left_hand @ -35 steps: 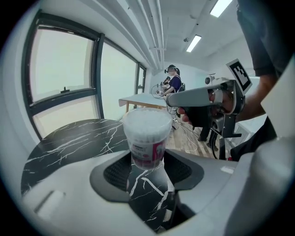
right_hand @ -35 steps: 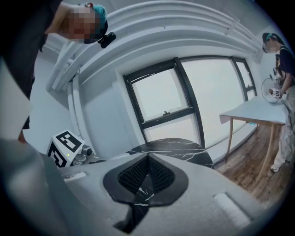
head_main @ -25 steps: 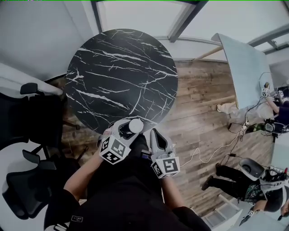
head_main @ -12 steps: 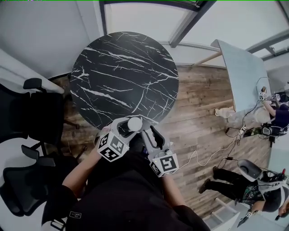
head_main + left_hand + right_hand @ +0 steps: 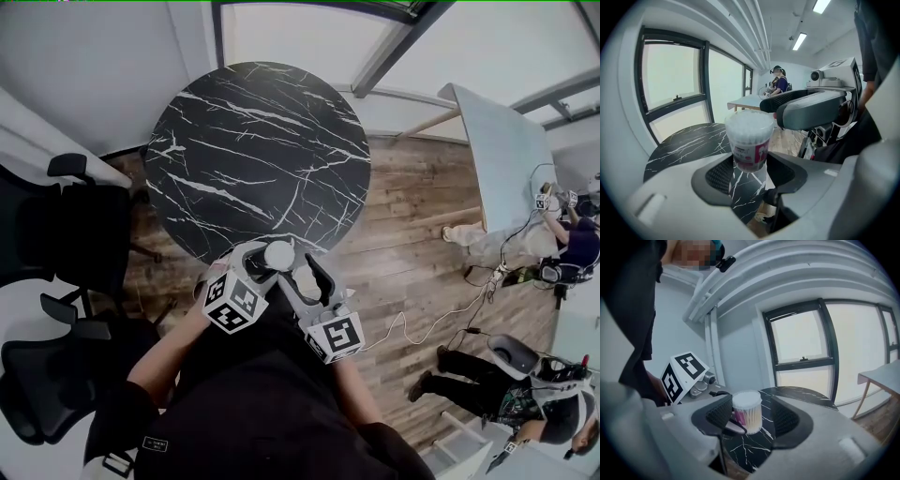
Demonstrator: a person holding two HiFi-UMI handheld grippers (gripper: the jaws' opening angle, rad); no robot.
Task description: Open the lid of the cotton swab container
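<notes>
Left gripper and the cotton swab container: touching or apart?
Touching. In the left gripper view, the pads of the left gripper press on both sides of the cotton swab container near its base.

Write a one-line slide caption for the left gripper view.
Left claw grips an upright cotton swab container, black marble table behind.

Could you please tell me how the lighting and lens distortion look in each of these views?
Head view: heavy fisheye curves the room's edges; the black marble table is evenly lit. Left gripper view: windows blown out, cotton swab container sharp. Right gripper view: dark vignetted corners, window overexposed.
</notes>
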